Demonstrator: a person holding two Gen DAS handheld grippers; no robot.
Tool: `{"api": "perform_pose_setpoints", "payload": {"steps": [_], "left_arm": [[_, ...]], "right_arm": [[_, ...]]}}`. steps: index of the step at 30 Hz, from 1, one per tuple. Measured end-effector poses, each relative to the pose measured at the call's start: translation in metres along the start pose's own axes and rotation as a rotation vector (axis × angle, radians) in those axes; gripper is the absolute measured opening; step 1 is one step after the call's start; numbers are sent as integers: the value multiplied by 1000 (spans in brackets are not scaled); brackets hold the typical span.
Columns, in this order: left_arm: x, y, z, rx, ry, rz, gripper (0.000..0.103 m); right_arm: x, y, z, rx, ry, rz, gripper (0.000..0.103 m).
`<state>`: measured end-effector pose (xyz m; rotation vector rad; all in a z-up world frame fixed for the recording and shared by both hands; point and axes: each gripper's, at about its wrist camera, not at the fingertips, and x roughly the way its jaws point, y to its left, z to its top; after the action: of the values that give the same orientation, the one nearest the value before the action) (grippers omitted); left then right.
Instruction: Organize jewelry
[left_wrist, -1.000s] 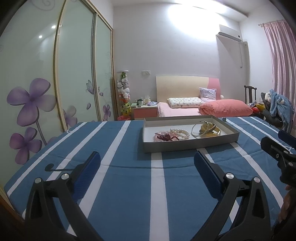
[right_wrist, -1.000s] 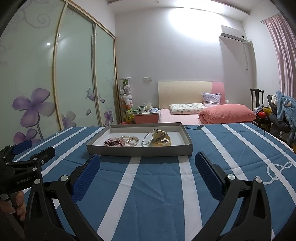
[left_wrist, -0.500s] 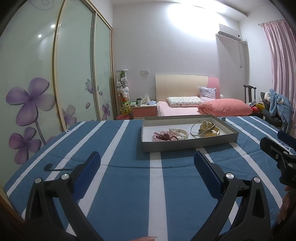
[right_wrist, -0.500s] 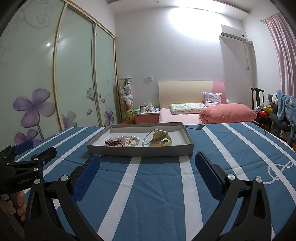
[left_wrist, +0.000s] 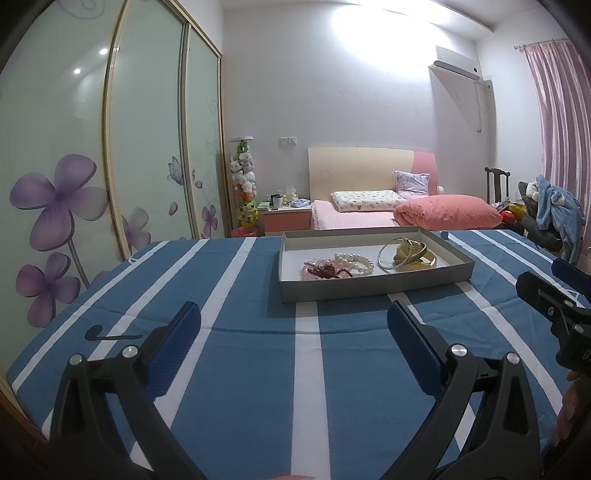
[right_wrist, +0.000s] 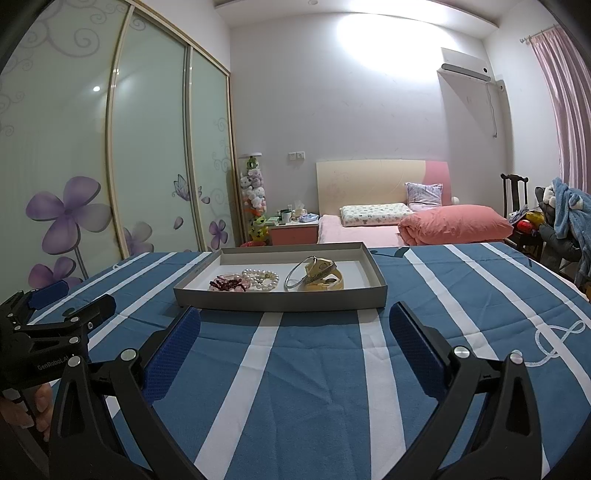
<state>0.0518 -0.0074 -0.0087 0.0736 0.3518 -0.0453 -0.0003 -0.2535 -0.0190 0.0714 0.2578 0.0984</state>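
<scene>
Both the left gripper (left_wrist: 293, 328) and right gripper (right_wrist: 294, 328) hover with jaws spread wide and empty over the blue-and-white striped cloth (right_wrist: 314, 387), short of the shallow grey cardboard tray (right_wrist: 280, 301) where all the jewelry sits. Best bet: go in low over the near wall, one piece at a time, pinching a single strand so the tangle doesn't drag along. Contents: round glossy pearl bracelet (right_wrist: 260, 278) touching a dark red bead string (right_wrist: 227, 285), thin stiff silver bangle (right_wrist: 300, 275) leaning on wide yellow bangles (right_wrist: 323, 278).
</scene>
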Motion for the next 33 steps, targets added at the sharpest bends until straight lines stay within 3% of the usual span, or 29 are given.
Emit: {"api": "perform_pose_setpoints", "payload": {"steps": [33], "left_arm": [[1,-4,-3,3,9,-7,98]], "right_arm": [[0,0,1,3,1,0,101]]}}
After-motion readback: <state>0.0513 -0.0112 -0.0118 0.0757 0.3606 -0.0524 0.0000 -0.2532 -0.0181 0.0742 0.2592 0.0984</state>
